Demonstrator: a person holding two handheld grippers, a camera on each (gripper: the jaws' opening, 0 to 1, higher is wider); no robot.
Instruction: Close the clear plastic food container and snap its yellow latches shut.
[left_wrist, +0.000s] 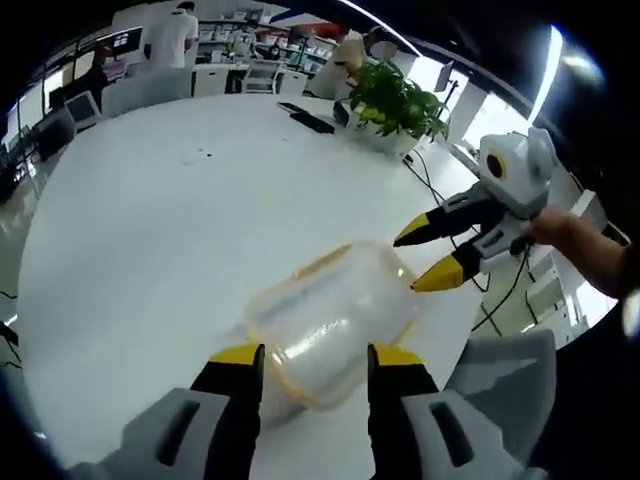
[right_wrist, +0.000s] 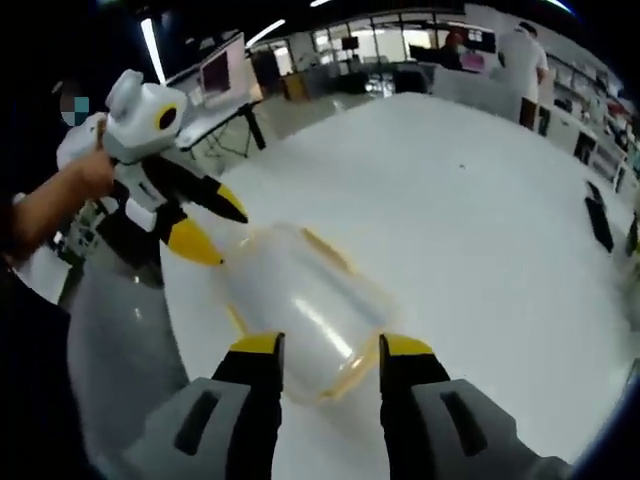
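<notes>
In the left gripper view, the left tongs (left_wrist: 313, 368) rise from the bottom edge with their yellow-tipped jaws spread wide, released and grasping nothing. The near end of the clear plastic food container (left_wrist: 330, 322) sits in the gap between the tips, lying on the white surface (left_wrist: 160, 220); whether either tip touches it cannot be told. The container is blurred, with yellow trim along its rim, and the latches cannot be made out one by one.

Just beyond it, the right tongs (left_wrist: 428, 257) come in from the right, a hand (left_wrist: 560, 232) gripping the white body behind them. Their two yellow-and-black jaws are parted, the lower tip right at the container's far corner.

In the right gripper view, the right tongs (right_wrist: 330, 352) are likewise spread, with the container (right_wrist: 300, 305) between and ahead of the tips. The left tongs (right_wrist: 215, 232) reach in from the left, jaws apart beside the container's edge.

Farther back a potted plant (left_wrist: 398, 105) stands on the surface.
</notes>
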